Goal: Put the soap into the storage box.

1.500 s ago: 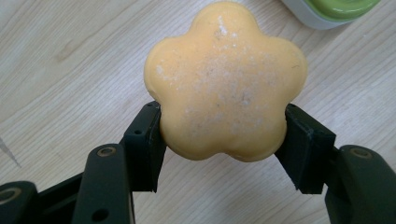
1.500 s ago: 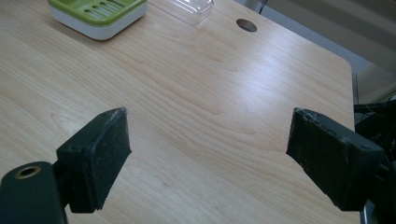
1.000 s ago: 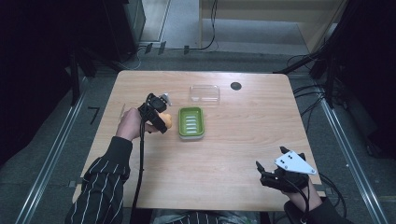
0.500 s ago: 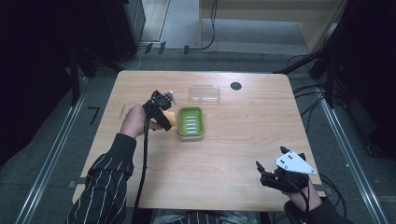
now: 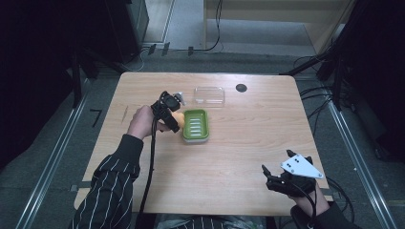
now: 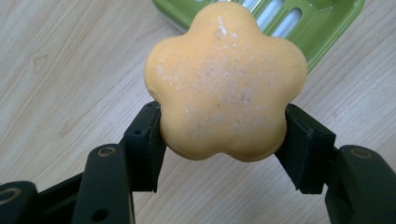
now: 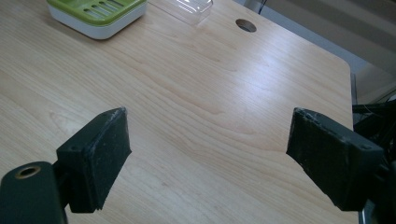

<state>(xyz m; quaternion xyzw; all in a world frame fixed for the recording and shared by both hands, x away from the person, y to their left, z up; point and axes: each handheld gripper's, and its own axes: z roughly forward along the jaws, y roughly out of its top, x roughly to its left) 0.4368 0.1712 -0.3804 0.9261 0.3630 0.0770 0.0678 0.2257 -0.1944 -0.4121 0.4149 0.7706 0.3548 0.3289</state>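
1. Left of centre in the high view, the left gripper (image 5: 173,116) is held above the wooden table (image 5: 239,157) by a hand coming out of a striped sleeve (image 5: 112,186), with its black cable trailing down toward the bottom edge of the frame.
2. Its jaws are clamped on an orange flower-shaped soap (image 6: 224,79); in the left gripper view the two black pads press against the lower lobes on either side, and the soap's face is dusted with pale specks.
3. Just right of that gripper sits a green soap dish (image 5: 196,125) with a slotted floor; in the left gripper view its corner (image 6: 299,23) shows at the top of the frame, behind the soap.
4. Above and slightly right of the dish lies a clear plastic lid (image 5: 209,95), and further right a small dark round hole (image 5: 241,88) marks the tabletop.
5. At the lower right of the high view, the right gripper (image 5: 272,179) rests near the table's edge, its jaws spread wide with bare wood between them in the right gripper view.
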